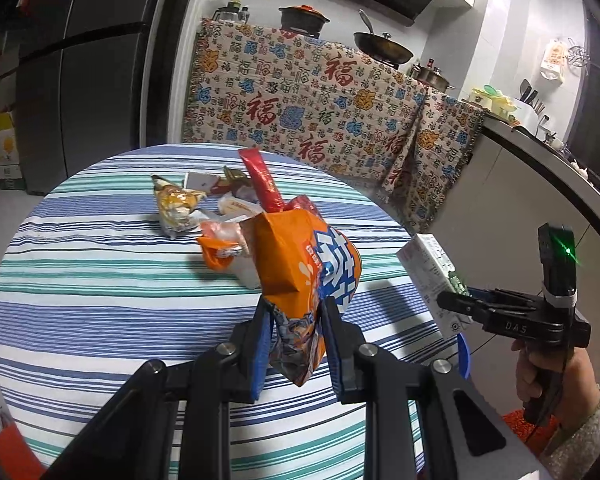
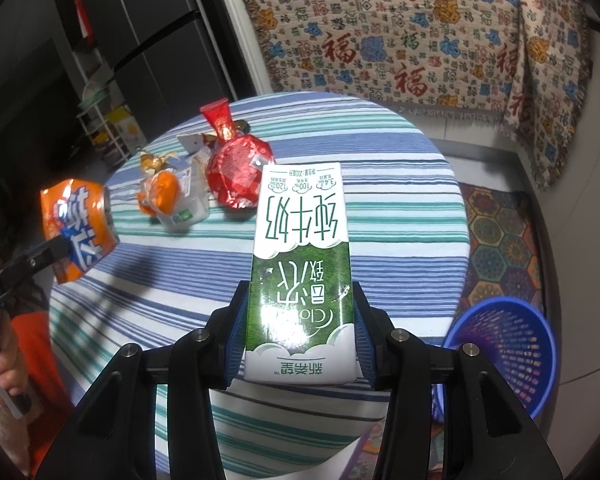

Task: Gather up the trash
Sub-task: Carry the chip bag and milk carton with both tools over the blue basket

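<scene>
The left gripper is sitting nearest the lens, its blue-padded fingers pinching the crumpled lower end of an orange snack bag, which is hanging above the striped tablecloth and not touching it. The right gripper is clamping a green-and-white milk carton by its two sides, the carton pointing away over the round table, printed text upside down to the camera. Beyond both, the remaining trash is lying in a loose cluster on the cloth: a red foil pouch with an upright neck, an orange-labelled clear cup, a gold-tipped wrapper and a small white card. A blue mesh basket is standing on the floor just beside the table, on a patterned rug
</scene>
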